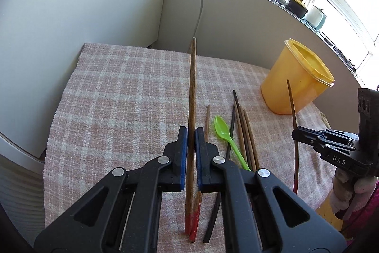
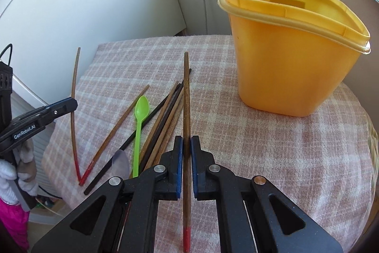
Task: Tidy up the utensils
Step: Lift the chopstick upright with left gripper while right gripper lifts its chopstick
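1. Left tool (image 1: pixel 191 134) clamps one red-tipped chopstick (image 1: pixel 192 96).
2. Right tool (image 2: pixel 187 146) clamps another chopstick (image 2: pixel 186 110).
3. Loose chopsticks (image 2: pixel 163 117) and green spoon (image 2: pixel 139 120) lie left of the right tool on the desk (image 2: pixel 236 134).
4. Yellow container (image 2: pixel 284 63) stands ahead-right.

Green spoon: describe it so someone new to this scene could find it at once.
Start at the yellow container standing on the checked cloth. Left of it lies a loose bundle of chopsticks. The green spoon rests among them, the only bright plastic piece beside brown and black sticks.
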Demonstrator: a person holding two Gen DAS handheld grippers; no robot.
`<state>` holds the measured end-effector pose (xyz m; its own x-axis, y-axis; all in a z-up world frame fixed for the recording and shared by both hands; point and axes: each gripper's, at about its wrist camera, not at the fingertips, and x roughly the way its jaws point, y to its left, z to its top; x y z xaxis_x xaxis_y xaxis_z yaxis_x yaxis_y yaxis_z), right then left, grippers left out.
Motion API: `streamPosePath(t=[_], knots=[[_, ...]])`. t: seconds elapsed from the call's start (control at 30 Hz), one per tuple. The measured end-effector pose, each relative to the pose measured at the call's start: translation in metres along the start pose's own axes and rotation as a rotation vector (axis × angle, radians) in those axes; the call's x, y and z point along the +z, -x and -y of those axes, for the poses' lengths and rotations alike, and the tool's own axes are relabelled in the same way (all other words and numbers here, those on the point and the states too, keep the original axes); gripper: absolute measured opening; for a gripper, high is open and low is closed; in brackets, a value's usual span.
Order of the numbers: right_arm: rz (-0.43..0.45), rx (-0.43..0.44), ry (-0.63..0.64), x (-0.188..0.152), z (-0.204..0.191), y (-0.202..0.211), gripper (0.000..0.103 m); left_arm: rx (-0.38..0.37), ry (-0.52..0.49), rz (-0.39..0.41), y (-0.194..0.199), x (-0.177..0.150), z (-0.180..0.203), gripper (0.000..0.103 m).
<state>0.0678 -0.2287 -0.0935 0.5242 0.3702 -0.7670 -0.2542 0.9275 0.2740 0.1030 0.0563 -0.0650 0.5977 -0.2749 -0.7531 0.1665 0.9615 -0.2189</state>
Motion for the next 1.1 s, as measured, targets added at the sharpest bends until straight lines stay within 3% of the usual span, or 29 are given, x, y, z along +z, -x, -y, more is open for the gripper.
streamPosePath(t=[0.27,0.37,0.63,0.8,0.9,0.97,1.1], knots=[[0.136,-0.049,0.074,-0.001,-0.006,0.035,0.005,-0.027,-0.037,0.1,0.036,-0.012,0.033,0.004],[0.159,-0.051,0.082,-0.001,-0.006,0.04,0.005,-0.041,-0.046,0.122,0.049,-0.023,0.063,0.004],[0.211,-0.063,0.097,-0.001,-0.008,0.05,0.005,-0.023,-0.079,0.132,0.041,-0.01,0.097,0.004],[0.206,-0.066,0.093,-0.002,-0.009,0.048,0.005,-0.051,-0.088,-0.039,-0.001,-0.004,0.091,0.005],[0.205,-0.065,0.089,-0.004,-0.008,0.049,0.005,-0.07,-0.058,-0.166,-0.034,-0.007,0.087,0.018],[0.205,-0.067,0.088,-0.005,-0.008,0.05,0.005,-0.073,-0.025,-0.239,-0.053,-0.01,0.083,0.018],[0.207,-0.072,0.084,-0.006,-0.008,0.051,0.005,-0.072,-0.012,-0.318,-0.075,-0.015,0.081,0.018]])
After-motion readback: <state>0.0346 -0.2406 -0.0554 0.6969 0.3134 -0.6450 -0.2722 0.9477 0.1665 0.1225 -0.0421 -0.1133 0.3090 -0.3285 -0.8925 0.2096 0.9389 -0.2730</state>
